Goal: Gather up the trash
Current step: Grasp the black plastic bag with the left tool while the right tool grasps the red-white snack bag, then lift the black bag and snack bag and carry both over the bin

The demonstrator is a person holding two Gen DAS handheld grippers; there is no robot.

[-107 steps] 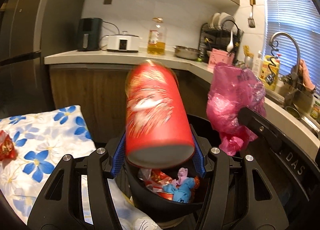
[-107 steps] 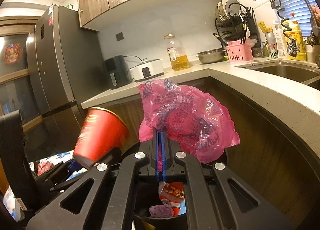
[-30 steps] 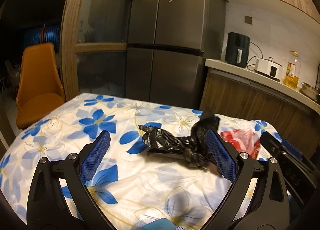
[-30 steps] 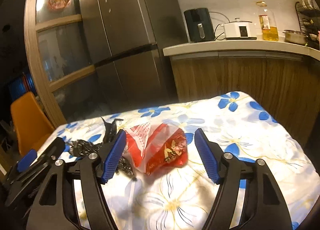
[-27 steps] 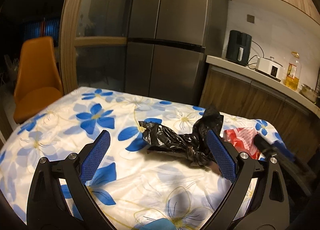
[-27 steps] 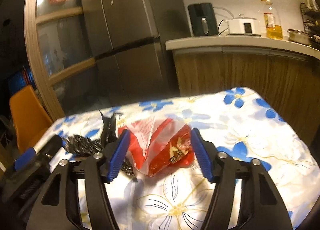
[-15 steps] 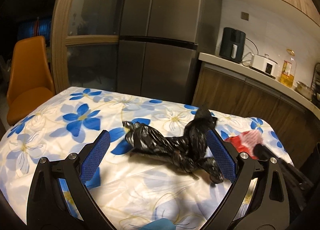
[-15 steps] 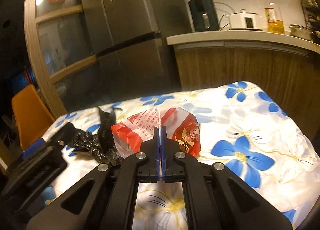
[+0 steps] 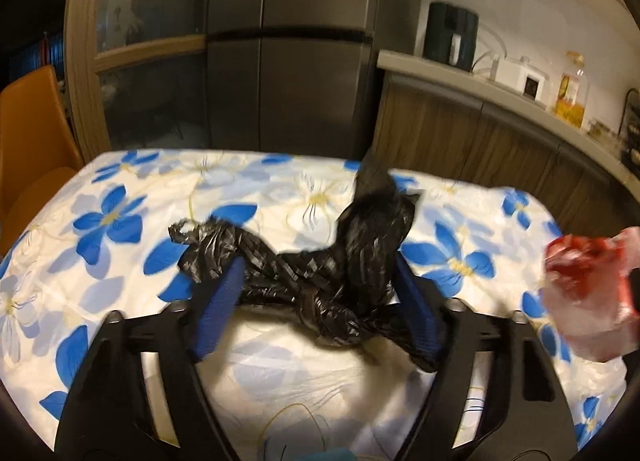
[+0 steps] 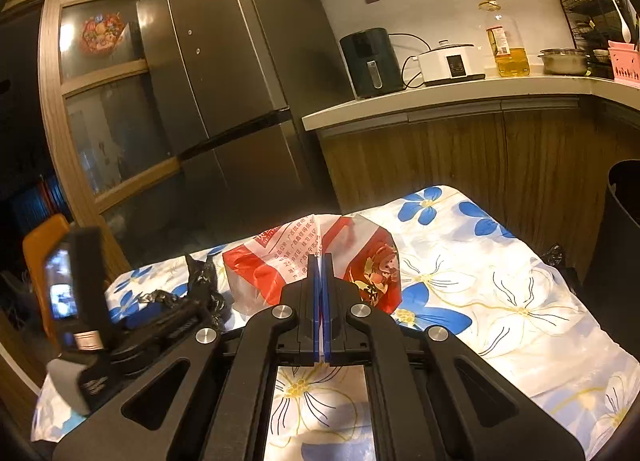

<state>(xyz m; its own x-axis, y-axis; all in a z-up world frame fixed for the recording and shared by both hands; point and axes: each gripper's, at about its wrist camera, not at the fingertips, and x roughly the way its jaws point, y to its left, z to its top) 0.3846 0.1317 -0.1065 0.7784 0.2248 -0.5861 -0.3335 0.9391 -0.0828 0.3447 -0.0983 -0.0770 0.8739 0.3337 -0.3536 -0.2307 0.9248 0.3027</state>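
A crumpled black plastic bag (image 9: 320,269) lies on the flowered tablecloth (image 9: 120,229). My left gripper (image 9: 316,293) is open with its blue pads on either side of the bag, low over the table. My right gripper (image 10: 322,273) is shut on a red and clear snack wrapper (image 10: 280,265) and holds it lifted off the cloth. The wrapper also shows at the right edge of the left wrist view (image 9: 588,281). The black bag shows in the right wrist view (image 10: 200,281), partly hidden behind the left gripper.
A black trash bin (image 10: 624,229) stands right of the table. An orange chair (image 9: 28,133) is at the table's far left. A steel fridge (image 9: 288,49) and a wooden counter (image 10: 440,97) with appliances lie behind.
My right gripper closed on the red wrapper and lifted it. My left gripper moved forward and its pads now straddle the black bag, narrower than before.
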